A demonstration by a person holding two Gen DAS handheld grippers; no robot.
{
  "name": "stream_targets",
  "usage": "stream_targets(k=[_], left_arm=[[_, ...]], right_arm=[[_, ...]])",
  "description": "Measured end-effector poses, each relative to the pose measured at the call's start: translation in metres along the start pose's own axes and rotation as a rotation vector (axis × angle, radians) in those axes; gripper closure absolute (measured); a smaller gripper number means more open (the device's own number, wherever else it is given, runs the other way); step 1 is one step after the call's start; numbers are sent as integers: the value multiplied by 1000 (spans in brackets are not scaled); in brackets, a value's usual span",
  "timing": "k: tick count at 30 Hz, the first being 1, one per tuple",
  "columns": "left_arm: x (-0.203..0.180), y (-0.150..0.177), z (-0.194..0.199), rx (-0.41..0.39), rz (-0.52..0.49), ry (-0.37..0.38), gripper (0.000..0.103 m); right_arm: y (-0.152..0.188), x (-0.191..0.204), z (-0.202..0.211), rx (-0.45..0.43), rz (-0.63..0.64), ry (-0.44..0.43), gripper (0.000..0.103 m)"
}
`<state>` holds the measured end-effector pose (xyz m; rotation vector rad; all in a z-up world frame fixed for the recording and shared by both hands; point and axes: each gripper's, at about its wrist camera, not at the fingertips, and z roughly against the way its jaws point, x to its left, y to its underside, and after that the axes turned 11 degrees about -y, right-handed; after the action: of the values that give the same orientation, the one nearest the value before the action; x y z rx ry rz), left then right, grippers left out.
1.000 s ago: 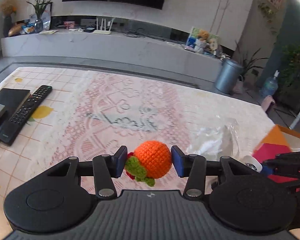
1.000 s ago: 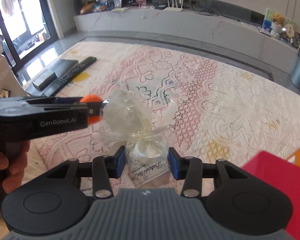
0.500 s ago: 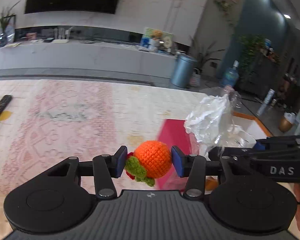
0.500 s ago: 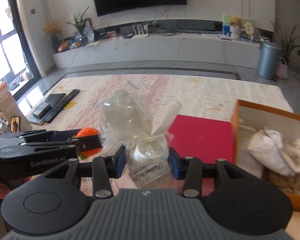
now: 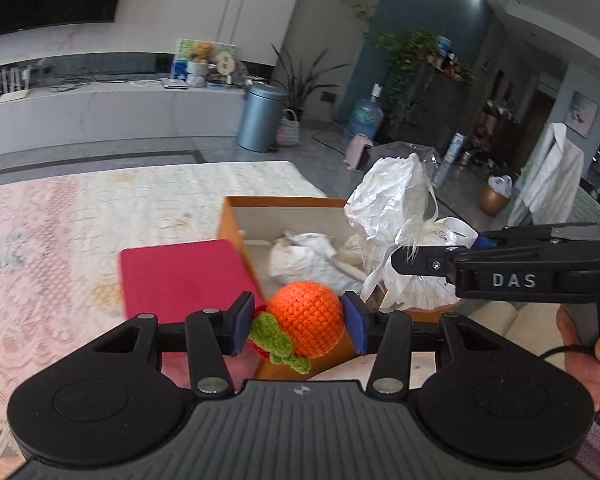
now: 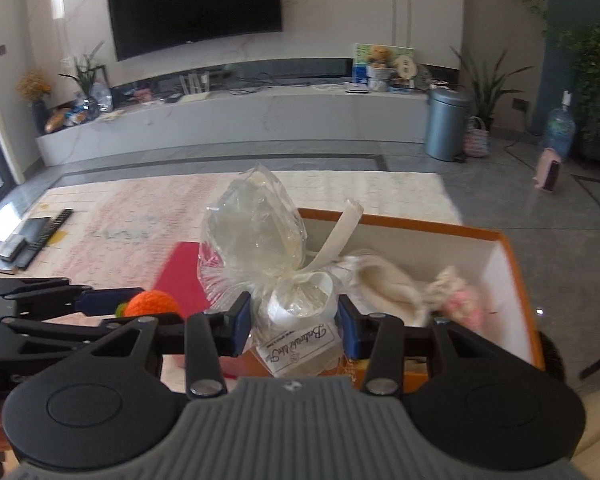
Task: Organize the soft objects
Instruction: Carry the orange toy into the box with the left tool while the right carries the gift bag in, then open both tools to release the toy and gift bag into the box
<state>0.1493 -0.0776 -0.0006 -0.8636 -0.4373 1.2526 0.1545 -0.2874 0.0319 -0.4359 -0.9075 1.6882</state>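
1. The left gripper (image 5: 298,323) is clenching a crocheted orange ball (image 5: 305,318) with green leaves between its blue pads, holding it over the near left corner of the orange box (image 5: 236,216).
2. The right gripper (image 6: 294,326) is gripping a cellophane-wrapped gift bundle (image 6: 278,268) with a cream ribbon and a script label, hanging over the box's near edge.
3. White and pink soft toys (image 6: 432,294) are lying inside the box.
4. A red lid (image 5: 184,278) is lying flat just left of the box, touching its side.
5. Both are sitting on a lace tablecloth (image 5: 80,216) stretching away to the box's left.
6. Two remotes (image 6: 40,236) are lying far left of the box.
7. Beyond the box, a grey bin (image 6: 446,124) is standing by a long white console (image 6: 240,120) under a wall television (image 6: 196,4).
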Motion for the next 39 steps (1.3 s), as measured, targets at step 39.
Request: stream_targets(k=[39], left_arm=[[-77,-12,-158,266,-230,-96,38]], right_arm=[[7,-127,-102,356,-53,234,48]])
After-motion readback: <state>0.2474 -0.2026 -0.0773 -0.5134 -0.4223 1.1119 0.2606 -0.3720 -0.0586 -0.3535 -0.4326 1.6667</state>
